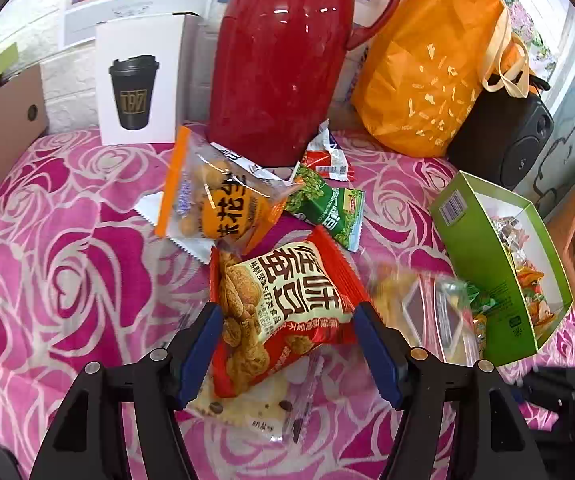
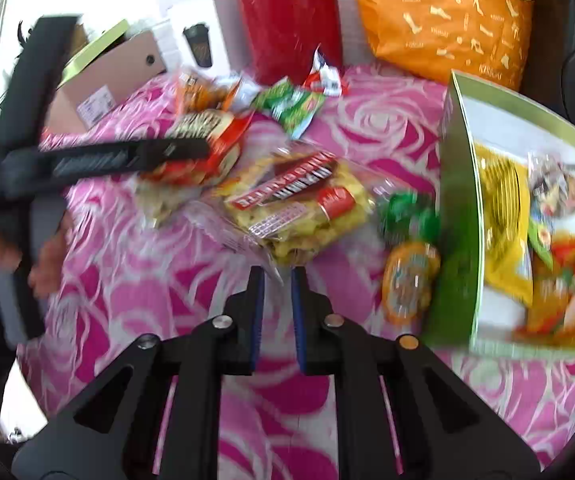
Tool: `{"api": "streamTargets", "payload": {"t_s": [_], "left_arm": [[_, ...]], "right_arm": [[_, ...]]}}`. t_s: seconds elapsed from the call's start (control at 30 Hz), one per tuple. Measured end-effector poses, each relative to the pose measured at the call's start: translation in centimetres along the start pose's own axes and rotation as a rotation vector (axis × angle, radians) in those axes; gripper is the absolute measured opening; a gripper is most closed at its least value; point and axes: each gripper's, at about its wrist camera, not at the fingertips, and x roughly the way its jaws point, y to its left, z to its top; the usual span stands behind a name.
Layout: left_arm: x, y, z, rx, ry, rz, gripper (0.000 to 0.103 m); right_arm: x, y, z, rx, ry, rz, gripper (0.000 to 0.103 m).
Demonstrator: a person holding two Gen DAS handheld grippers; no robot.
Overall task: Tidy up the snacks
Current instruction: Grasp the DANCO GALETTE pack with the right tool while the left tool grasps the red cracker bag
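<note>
My left gripper [image 1: 289, 344] is open, its blue-padded fingers either side of a red snack packet [image 1: 283, 308] lying on the pink rose cloth [image 1: 67, 272]. A clear-wrapped cookie pack [image 1: 255, 412] lies partly under that packet. My right gripper [image 2: 277, 280] is shut on the clear wrapper edge of a yellow cracker packet [image 2: 299, 208], which shows blurred in the left wrist view [image 1: 419, 304]. To the right stands an open green box [image 2: 457, 184] [image 1: 483, 248] holding several snacks. Beside its wall lie a green candy [image 2: 407, 208] and a round orange snack [image 2: 409, 280].
Behind the pile lie an orange packet [image 1: 223, 200], a green packet [image 1: 327, 204] and a small red-white packet [image 1: 327, 156]. At the back stand a red thermos [image 1: 283, 60], an orange bag [image 1: 427, 60], a black speaker [image 1: 503, 140], a white cup box [image 1: 139, 80] and a cardboard box [image 1: 3, 120].
</note>
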Motion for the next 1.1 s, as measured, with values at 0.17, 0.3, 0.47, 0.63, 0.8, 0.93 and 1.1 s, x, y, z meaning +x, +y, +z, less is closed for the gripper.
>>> {"api": "streamTargets", "payload": {"t_s": [0.17, 0.3, 0.47, 0.63, 0.8, 0.93, 1.1], "left_arm": [[0.2, -0.3, -0.3, 0.017, 0.021, 0.001, 0.025], [-1.9, 0.5, -1.3, -0.047, -0.018, -0.016, 0.007], [-6.0, 1.0, -3.5, -0.071, -0.075, -0.043, 0.008], [-6.9, 0.9, -2.6, -0.025, -0.139, -0.013, 0.075], [-3.5, -0.7, -0.1, 0.097, -0.082, -0.043, 0.077], [-0.4, -2.0, 0.4, 0.213, -0.009, -0.018, 0.079], [1.7, -1.2, -0.5, 0.231, 0.059, 0.021, 0.066]], "right_arm": [[0.0, -0.1, -0.7, 0.083, 0.017, 0.073, 0.046], [-0.4, 0.1, -0.4, 0.12, -0.005, 0.073, 0.07], [-0.2, 1.0, 0.7, 0.108, -0.032, 0.023, 0.091], [1.5, 1.5, 2.0, 0.134, -0.03, -0.037, 0.091], [3.2, 1.6, 3.2, 0.171, -0.046, -0.081, 0.091], [4.8, 1.0, 3.2, 0.171, -0.024, -0.12, 0.092], [5.5, 0.4, 2.6, 0.164, -0.028, -0.116, 0.092]]}}
